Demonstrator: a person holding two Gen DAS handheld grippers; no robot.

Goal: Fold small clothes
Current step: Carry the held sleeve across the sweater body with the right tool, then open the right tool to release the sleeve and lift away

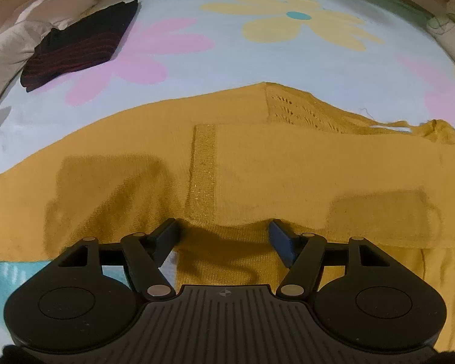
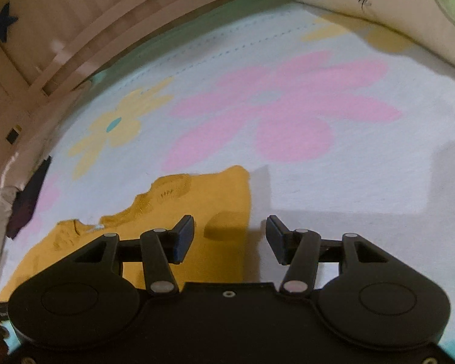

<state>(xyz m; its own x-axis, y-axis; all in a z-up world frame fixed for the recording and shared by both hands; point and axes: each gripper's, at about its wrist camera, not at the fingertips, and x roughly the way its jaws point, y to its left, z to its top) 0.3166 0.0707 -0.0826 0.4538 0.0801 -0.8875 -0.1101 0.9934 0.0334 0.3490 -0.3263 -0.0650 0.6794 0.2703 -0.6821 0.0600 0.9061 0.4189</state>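
Note:
A mustard-yellow knit garment (image 1: 257,163) lies spread flat across the flowered bedsheet (image 1: 227,60), one sleeve folded over its body. My left gripper (image 1: 223,233) hovers over the garment's near edge. Its jaws stand wide apart, the knit lies below and between them, and the pads do not press on it. In the right wrist view the same garment (image 2: 197,200) ends in a straight edge just under my right gripper (image 2: 230,233). That gripper is open too, its left finger over the fabric and its right finger over bare sheet.
A folded dark garment with red stripes (image 1: 79,45) rests at the far left of the bed, also visible as a dark garment (image 2: 30,194) at the left edge. A printed pillow (image 2: 379,6) lies at the far right. A wooden bed frame (image 2: 106,30) borders the back.

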